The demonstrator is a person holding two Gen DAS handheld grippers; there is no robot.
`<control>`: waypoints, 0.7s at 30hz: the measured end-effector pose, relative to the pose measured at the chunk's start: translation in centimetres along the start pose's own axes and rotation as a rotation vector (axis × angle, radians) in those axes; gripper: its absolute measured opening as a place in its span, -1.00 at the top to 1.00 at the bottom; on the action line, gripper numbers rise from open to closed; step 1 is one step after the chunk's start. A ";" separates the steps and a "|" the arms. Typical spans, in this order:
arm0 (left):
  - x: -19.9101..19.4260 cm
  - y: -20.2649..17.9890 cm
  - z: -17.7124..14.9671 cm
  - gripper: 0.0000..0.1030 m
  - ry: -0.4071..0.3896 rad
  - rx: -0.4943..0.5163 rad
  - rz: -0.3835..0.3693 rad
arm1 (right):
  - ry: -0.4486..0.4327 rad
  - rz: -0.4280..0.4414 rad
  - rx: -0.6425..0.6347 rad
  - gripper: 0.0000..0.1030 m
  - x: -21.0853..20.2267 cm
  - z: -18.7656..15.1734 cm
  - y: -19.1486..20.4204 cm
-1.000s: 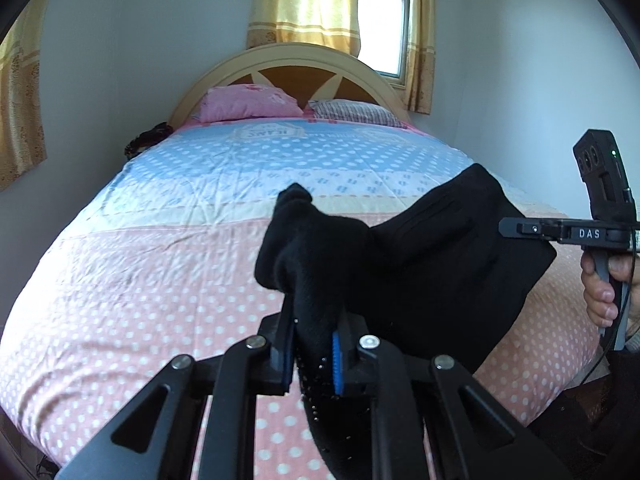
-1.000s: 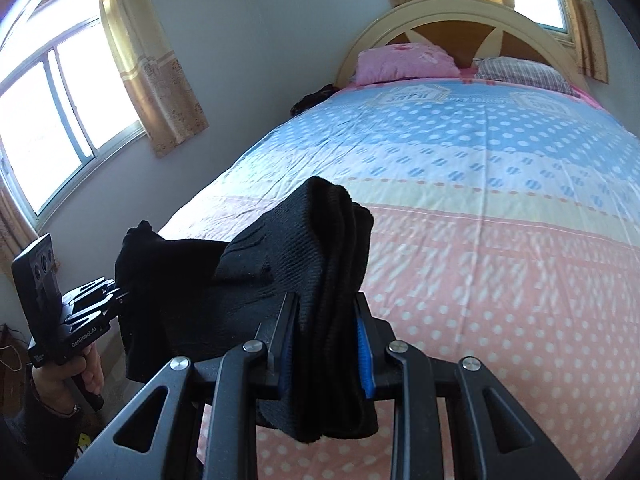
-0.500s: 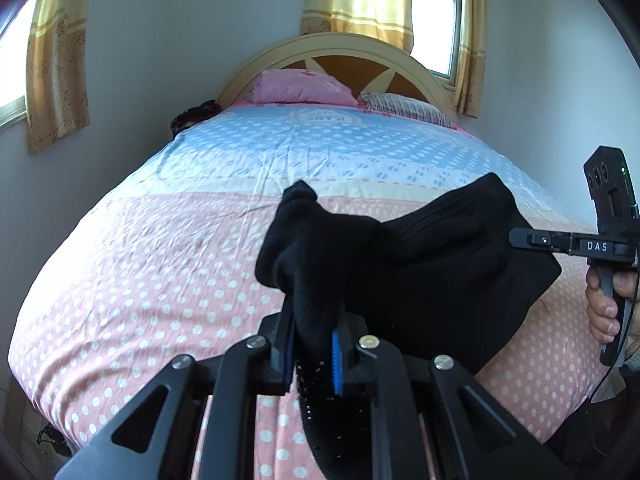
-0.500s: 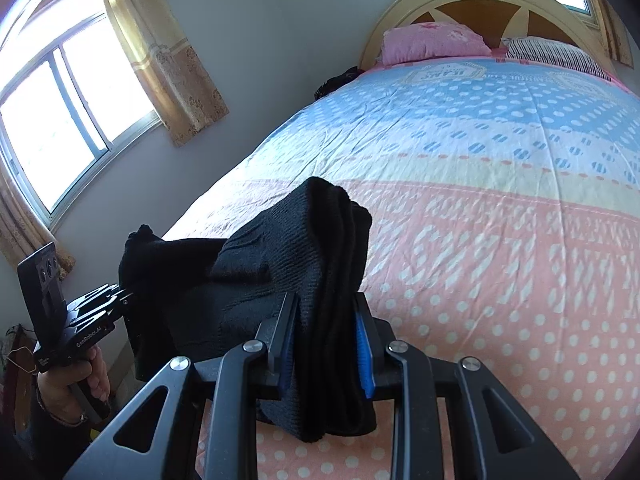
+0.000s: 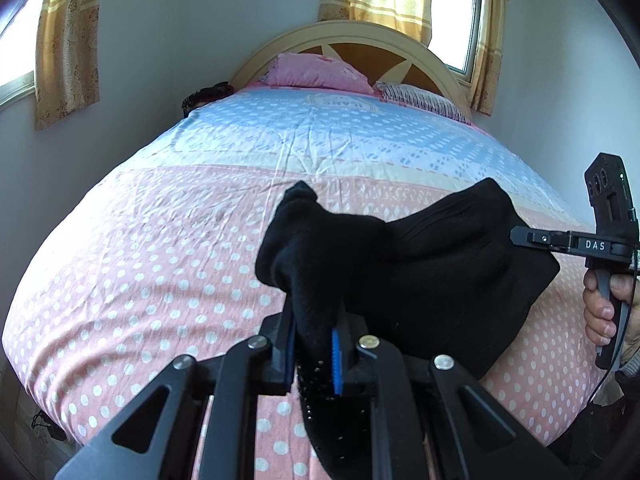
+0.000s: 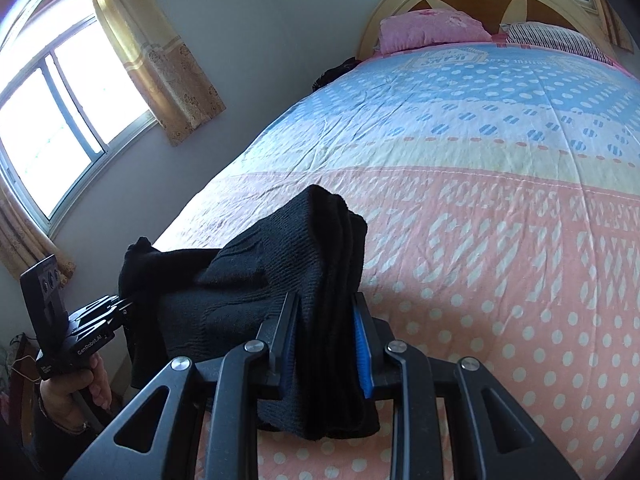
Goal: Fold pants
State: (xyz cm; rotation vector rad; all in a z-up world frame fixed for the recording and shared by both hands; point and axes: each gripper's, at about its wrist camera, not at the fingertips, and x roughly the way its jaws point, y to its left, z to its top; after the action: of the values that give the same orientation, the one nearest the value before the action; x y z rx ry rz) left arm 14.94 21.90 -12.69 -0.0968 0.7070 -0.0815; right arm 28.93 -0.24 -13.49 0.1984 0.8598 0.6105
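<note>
- The black pants hang in the air above the foot end of the bed, stretched between the two grippers and bunched into thick folds at each grip.
- Left gripper: its fingers are pressed almost together, clamped on a narrow gathered edge of the pants; a knot of fabric stands up past the tips toward 12 o'clock and a strip hangs down toward 6 o'clock.
- Right gripper: its fingers stand a little apart, pinching a thicker, several-layer wad of the pants; the wad rises toward 12 o'clock and a short end hangs below the tips.
- In the left wrist view, the cloth spreads from the grip toward 3 o'clock, where the other gripper and the person's right hand on its handle show at the picture's edge.
- In the right wrist view, the cloth runs toward 9 o'clock to the other gripper, held by the person's left hand at about 8 o'clock.
- The bed carries a dotted cover, pink near the grippers and blue farther up.
- A pink pillow and a striped pillow lie against the curved headboard at 12 o'clock.
- Yellow curtains hang at the windows.
</note>
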 end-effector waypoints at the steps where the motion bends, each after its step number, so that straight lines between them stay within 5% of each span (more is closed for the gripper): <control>1: 0.1 0.3 0.0 0.72 0.004 0.000 0.001 | 0.006 -0.011 0.000 0.50 0.4 0.0 -0.1; 12: 2.3 0.2 -1.5 0.62 0.033 0.036 0.048 | 0.040 -0.113 0.001 0.50 2.4 0.4 -1.4; 18: 3.1 0.7 -2.3 0.31 0.034 0.038 0.073 | 0.075 -0.094 0.062 0.50 3.1 -0.1 -3.1; 21: 3.2 0.7 -2.6 -0.07 0.017 0.055 0.112 | 0.081 -0.108 0.066 0.50 3.3 -0.3 -3.0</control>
State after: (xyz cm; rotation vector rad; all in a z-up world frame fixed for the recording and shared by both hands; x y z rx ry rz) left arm 15.75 22.08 -16.78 -0.0042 0.7253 0.0056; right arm 31.63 -0.83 -17.00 0.1870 0.9637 0.4917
